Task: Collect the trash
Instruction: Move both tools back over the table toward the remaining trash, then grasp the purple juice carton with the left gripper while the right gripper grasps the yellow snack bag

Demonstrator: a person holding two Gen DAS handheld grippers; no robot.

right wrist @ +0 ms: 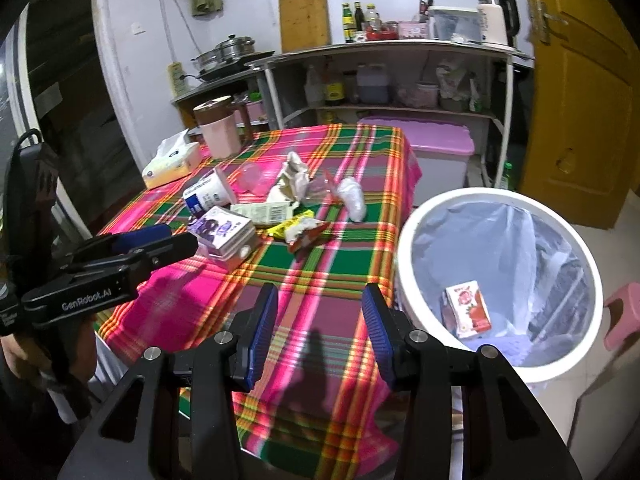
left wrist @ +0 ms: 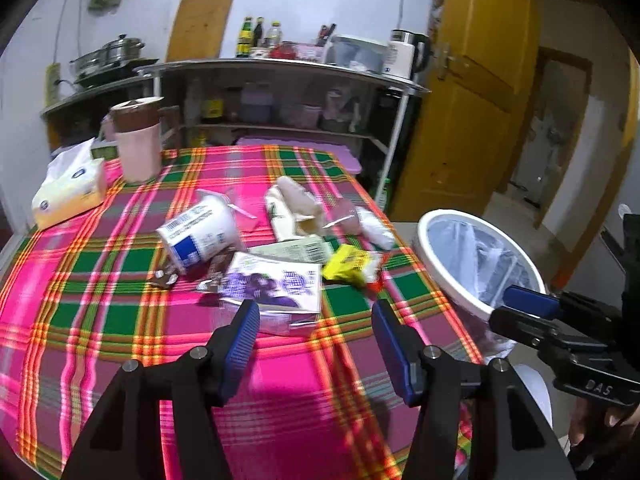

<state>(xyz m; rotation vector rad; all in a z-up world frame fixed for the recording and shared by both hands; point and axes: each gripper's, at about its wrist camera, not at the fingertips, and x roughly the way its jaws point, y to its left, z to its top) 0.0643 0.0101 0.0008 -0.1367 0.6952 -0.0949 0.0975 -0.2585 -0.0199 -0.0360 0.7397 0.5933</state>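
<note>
Litter heap mid-frame on plaid tablecloth (left wrist: 120, 320); purple-printed cardboard carton (left wrist: 276, 292) nearest, likely light, crushable, best pinched across flat sides. Left gripper (left wrist: 316, 344) and right gripper (right wrist: 320, 332) both spread, empty. White lined bin (right wrist: 404, 240) lower right.

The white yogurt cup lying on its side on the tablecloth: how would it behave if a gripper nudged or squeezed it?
The yogurt cup lies on its side and looks round, so a nudge would probably roll it in a curve. It looks empty, thin plastic: likely light, and apt to dent under a firm squeeze.
</note>
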